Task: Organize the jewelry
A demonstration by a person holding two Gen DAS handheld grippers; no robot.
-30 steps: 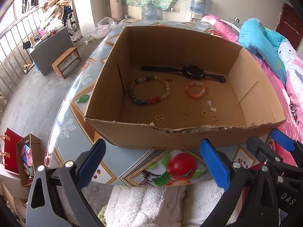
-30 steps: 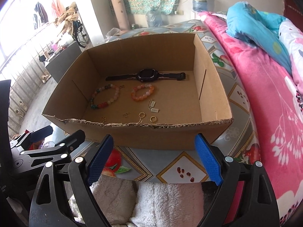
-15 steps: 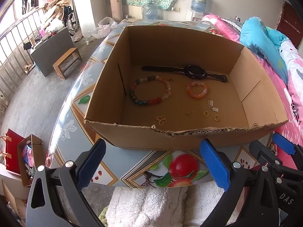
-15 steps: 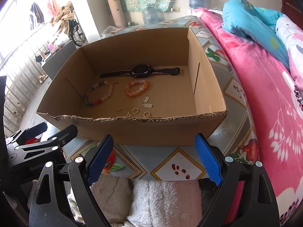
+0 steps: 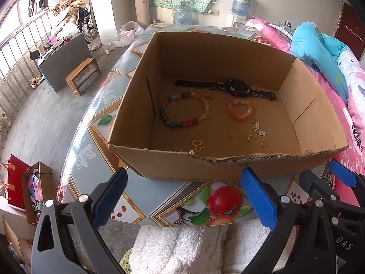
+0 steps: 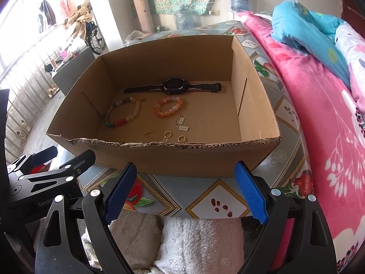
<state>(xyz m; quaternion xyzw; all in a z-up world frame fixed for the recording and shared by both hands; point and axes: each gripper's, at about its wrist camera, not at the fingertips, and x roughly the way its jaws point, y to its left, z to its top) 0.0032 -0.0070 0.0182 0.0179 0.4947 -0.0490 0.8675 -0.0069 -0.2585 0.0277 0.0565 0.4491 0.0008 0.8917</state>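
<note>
Both claws, left (image 5: 182,194) and right (image 6: 186,190), hang wide and empty before the cardboard box (image 5: 228,164), where watch (image 5: 237,88), bracelets and rings lie apparently sorted.

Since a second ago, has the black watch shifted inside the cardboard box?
No. The watch still lies along the back wall of the box, just behind the orange bracelet, as before.

Daylight pours in from the railed window (image 5: 16,45) at the left, blown out to white there (worse in the right wrist view). The cardboard box (image 6: 159,157) shades its own floor along the left wall. Focus is sharp; fisheye bending and dark vignetting crowd the corners.
</note>
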